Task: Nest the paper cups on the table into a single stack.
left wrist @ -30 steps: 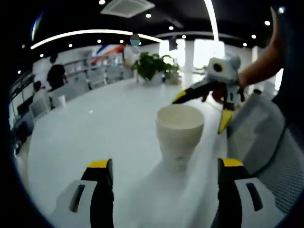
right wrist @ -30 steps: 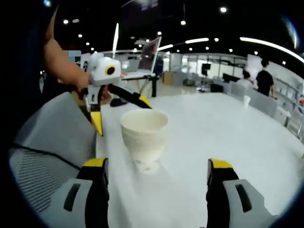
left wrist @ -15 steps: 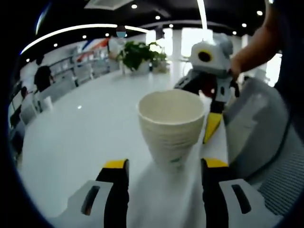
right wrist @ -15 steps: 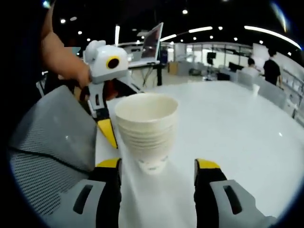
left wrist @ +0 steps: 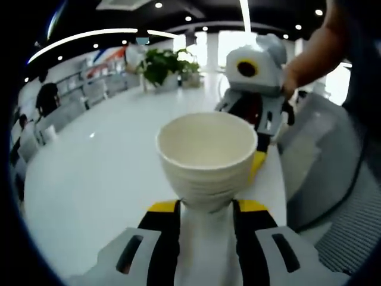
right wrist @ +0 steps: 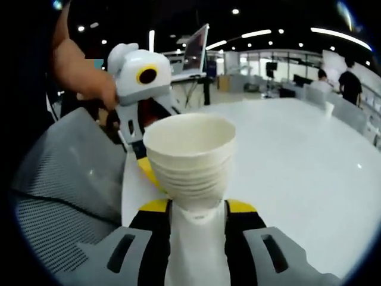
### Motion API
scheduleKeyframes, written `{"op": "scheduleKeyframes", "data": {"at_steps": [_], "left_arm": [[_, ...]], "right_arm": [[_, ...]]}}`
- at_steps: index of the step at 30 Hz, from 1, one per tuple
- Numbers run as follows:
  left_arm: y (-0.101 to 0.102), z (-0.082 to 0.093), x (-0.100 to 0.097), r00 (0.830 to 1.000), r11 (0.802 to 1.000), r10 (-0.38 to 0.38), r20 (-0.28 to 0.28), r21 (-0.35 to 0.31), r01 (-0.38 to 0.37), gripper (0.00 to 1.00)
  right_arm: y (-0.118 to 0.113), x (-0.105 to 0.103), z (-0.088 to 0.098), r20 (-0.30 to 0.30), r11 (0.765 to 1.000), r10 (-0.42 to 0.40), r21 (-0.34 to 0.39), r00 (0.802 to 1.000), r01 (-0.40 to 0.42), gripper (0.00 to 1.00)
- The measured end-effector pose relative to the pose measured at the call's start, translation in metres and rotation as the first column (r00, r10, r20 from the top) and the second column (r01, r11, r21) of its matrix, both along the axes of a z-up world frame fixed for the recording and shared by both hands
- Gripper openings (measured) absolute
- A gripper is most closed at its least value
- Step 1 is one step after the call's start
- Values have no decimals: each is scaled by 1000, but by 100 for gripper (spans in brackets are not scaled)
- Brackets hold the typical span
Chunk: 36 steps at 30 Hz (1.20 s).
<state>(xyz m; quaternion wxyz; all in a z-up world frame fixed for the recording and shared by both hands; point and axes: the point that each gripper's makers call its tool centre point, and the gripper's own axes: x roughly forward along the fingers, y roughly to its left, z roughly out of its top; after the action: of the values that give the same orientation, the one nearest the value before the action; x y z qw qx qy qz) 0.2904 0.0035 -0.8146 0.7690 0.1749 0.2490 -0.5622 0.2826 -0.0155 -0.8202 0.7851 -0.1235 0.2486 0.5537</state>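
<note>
An open-plan office: long white table point(left wrist: 107, 173), mesh chairs point(right wrist: 65, 179), laptop point(right wrist: 195, 55), ceiling strip lights point(left wrist: 89, 37).

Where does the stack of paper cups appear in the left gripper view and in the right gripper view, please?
Left gripper view: the stack of paper cups stands at the centre, between the left gripper jaws, with the right gripper behind it.
Right gripper view: the stack is centred, between the right gripper jaws, with the left gripper behind it.
Shared landmark: the white table.

Bright ceiling lights point(left wrist: 89, 37), glare on table point(right wrist: 309, 161), fisheye edge warp.
</note>
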Motion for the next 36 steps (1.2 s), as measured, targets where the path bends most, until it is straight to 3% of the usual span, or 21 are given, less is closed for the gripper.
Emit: {"op": "scheduleKeyframes", "data": {"at_steps": [8, 14, 26, 36], "left_arm": [[-2, 0, 5, 1000, 1000, -10, 7, 16, 10, 34], [-6, 6, 25, 1000, 1000, -19, 14, 18, 19, 33], [-10, 23, 93, 1000, 1000, 6, 15, -24, -6, 33], [-11, 30, 150, 1000, 1000, -3, -9, -8, 3, 33]], "right_arm": [[-2, 6, 1, -5, 1000, -9, 3, 1000, 9, 30], [-6, 26, 7, 4, 1000, -19, 0, 1000, 19, 30], [-11, 95, 27, 31, 999, -10, -32, 999, 11, 30], [-11, 152, 34, 12, 999, -15, -37, 1000, 16, 30]]}}
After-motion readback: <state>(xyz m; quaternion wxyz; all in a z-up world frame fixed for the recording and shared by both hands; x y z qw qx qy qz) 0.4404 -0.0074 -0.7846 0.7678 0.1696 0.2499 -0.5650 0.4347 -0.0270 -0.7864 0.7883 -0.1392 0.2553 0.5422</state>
